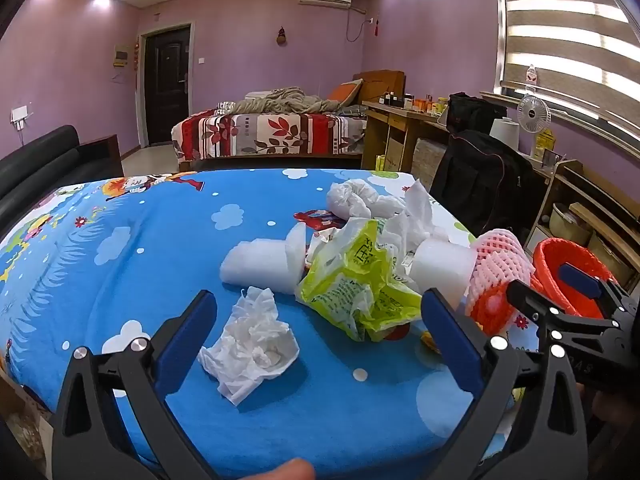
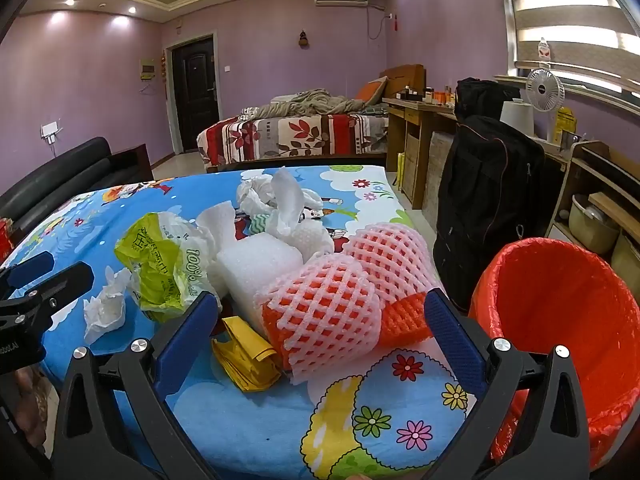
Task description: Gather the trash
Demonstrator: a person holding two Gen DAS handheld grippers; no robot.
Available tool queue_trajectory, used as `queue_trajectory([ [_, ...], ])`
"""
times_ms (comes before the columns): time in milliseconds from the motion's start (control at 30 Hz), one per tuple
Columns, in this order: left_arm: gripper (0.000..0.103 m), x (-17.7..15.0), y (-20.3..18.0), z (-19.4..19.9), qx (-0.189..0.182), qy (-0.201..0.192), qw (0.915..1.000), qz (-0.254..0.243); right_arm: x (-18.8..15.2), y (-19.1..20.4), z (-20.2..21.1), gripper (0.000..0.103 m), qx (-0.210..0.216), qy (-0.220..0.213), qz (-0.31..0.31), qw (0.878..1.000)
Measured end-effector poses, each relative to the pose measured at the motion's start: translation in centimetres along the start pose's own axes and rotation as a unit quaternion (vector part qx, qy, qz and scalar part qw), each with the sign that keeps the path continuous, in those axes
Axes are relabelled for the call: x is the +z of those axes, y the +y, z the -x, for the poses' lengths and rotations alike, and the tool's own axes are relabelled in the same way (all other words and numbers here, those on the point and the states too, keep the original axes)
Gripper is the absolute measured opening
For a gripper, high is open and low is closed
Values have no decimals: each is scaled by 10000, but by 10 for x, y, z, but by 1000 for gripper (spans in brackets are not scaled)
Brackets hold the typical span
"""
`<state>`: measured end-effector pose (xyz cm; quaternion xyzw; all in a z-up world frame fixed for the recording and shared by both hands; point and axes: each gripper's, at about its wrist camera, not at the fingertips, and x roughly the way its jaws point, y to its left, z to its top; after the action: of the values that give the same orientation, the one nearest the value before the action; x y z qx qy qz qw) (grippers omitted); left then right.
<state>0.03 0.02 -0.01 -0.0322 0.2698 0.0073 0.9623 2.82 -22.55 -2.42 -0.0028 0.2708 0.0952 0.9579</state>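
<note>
A bedroom table draped in a blue cartoon cloth [image 1: 160,240] carries a heap of litter, while a bin lined with a red bag [image 2: 560,304] waits just off its right edge. Largest in the pile, the pink foam fruit nets [image 2: 340,292] look featherlight and springy, best pinched across a bulge. Beside them the green-and-white plastic wrapper [image 1: 356,284] looks thin and slippery, so a bunched fold is probably the safest hold. Smallest, the crumpled tissue [image 1: 252,340] lies nearest, soft enough to squeeze anywhere. The left gripper [image 1: 320,312] hangs over the tissue, fingers spread wide and empty; the right gripper [image 2: 320,312] frames the nets, equally wide, touching nothing.
</note>
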Motion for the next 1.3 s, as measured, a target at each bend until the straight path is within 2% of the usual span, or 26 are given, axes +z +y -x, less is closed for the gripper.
queue_trajectory([
  [1300,99,0,0,0,-9,9,10000,8,0,0,-4,97,-8,28,27,10000],
])
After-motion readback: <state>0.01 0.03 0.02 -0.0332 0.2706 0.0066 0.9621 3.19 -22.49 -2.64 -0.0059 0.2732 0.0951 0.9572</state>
